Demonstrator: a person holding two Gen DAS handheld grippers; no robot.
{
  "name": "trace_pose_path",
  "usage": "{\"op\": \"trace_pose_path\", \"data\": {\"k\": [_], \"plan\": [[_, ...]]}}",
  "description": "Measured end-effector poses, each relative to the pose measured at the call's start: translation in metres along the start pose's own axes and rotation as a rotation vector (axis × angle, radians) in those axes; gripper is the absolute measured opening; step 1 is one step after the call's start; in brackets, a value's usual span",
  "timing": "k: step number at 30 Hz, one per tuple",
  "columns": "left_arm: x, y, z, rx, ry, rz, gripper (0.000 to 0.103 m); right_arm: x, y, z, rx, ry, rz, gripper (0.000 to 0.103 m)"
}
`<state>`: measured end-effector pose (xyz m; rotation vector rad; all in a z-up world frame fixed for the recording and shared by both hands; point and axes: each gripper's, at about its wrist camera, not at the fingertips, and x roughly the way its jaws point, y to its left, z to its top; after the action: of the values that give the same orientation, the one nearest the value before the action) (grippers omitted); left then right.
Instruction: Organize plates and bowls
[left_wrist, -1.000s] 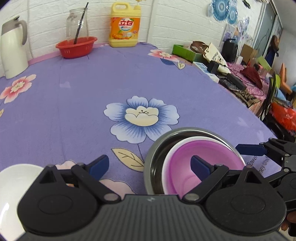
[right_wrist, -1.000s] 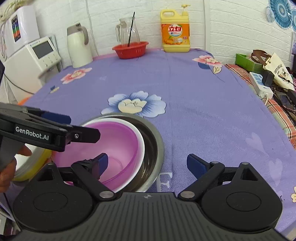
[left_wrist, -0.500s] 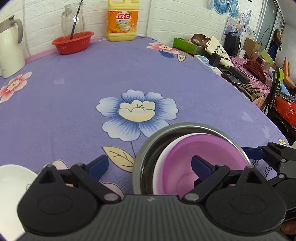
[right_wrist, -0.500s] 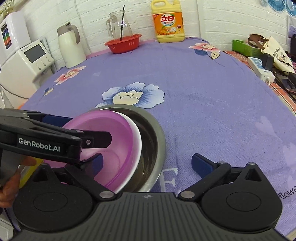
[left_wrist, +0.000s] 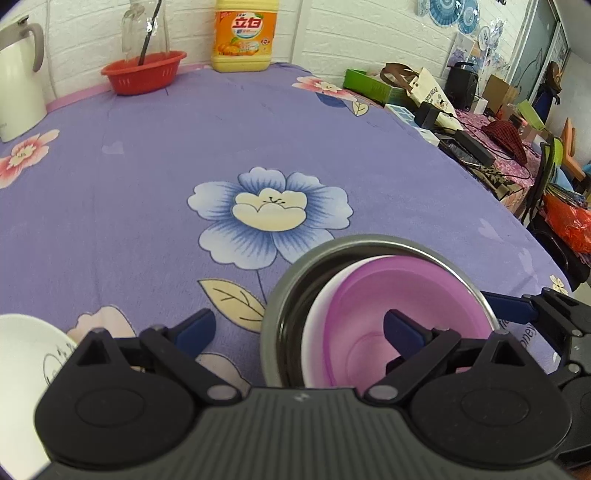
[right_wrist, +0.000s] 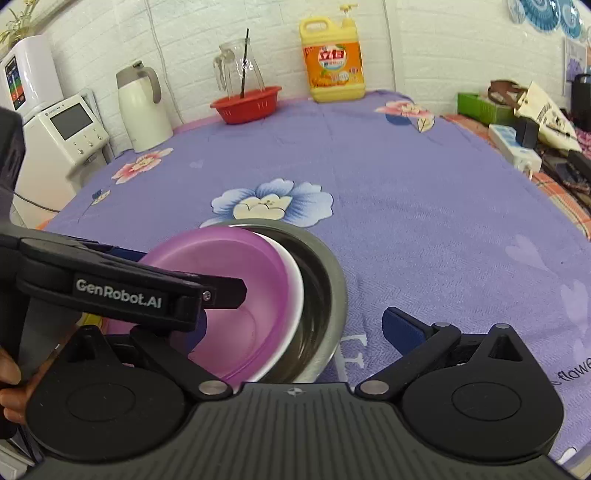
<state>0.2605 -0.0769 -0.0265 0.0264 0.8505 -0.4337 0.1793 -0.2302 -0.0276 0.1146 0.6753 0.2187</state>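
- Left wrist view: your left hand-held gripper (left_wrist: 297, 330) is released, its blue-padded fingers spread wide. The right-side finger hangs over the stacked bowls; the left-side one is over the cloth.
- The round, shiny stainless-steel bowl (left_wrist: 284, 295) sits on the counter (left_wrist: 147, 177), which is covered in soft purple cloth printed with flowers. Its mouth faces up.
- Nested inside it is a smooth, translucent purple plastic bowl (left_wrist: 417, 295), tipped so its opening leans toward you. A white rim shows along its left side; you cannot tell whether that is a separate bowl.
- A glossy white ceramic plate (left_wrist: 22, 354) lies flat at the lower left, well apart from the steel bowl.
- Your right hand-held gripper (left_wrist: 528, 314) enters from the right, one blue finger just beside the steel rim.
- At the far edge stand a red plastic basket (left_wrist: 144, 72), a yellow detergent jug (left_wrist: 245, 35) and a white kettle (left_wrist: 18, 81).
- Right wrist view: your right hand-held gripper (right_wrist: 291, 328) is likewise released, fingers wide. Its left finger is partly hidden behind the left hand-held gripper's black arm (right_wrist: 122, 288).
- The purple plastic bowl (right_wrist: 236, 280) leans against the left inner wall of the stainless-steel bowl (right_wrist: 325, 284), opening upward and toward the camera.
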Motion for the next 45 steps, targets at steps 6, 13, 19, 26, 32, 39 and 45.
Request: {"op": "trace_pose_path", "data": {"k": [6, 13, 19, 26, 32, 39, 45], "plan": [[0.0, 0.001, -0.001, 0.007, -0.002, -0.036, 0.096, 0.002, -0.001, -0.003, 0.05, -0.017, 0.026, 0.103], [0.005, 0.0, -0.004, -0.014, 0.024, -0.079, 0.093, 0.005, 0.002, -0.009, 0.048, -0.022, 0.041, 0.103], [0.002, 0.002, -0.007, -0.052, 0.009, -0.104, 0.09, -0.002, -0.002, -0.015, 0.098, -0.055, 0.058, 0.103], [0.0, -0.005, -0.01, -0.051, -0.004, -0.141, 0.073, 0.002, 0.005, -0.017, 0.06, -0.077, 0.082, 0.103], [-0.002, -0.015, -0.007, -0.052, -0.001, -0.138, 0.07, -0.001, 0.008, -0.015, 0.074, -0.065, 0.052, 0.103], [-0.026, -0.005, -0.003, -0.086, -0.059, -0.183, 0.07, -0.017, 0.017, -0.005, 0.061, -0.089, -0.003, 0.103], [-0.081, 0.039, -0.012, -0.137, -0.162, -0.078, 0.07, -0.02, 0.063, 0.012, -0.039, -0.128, 0.065, 0.103]]}}
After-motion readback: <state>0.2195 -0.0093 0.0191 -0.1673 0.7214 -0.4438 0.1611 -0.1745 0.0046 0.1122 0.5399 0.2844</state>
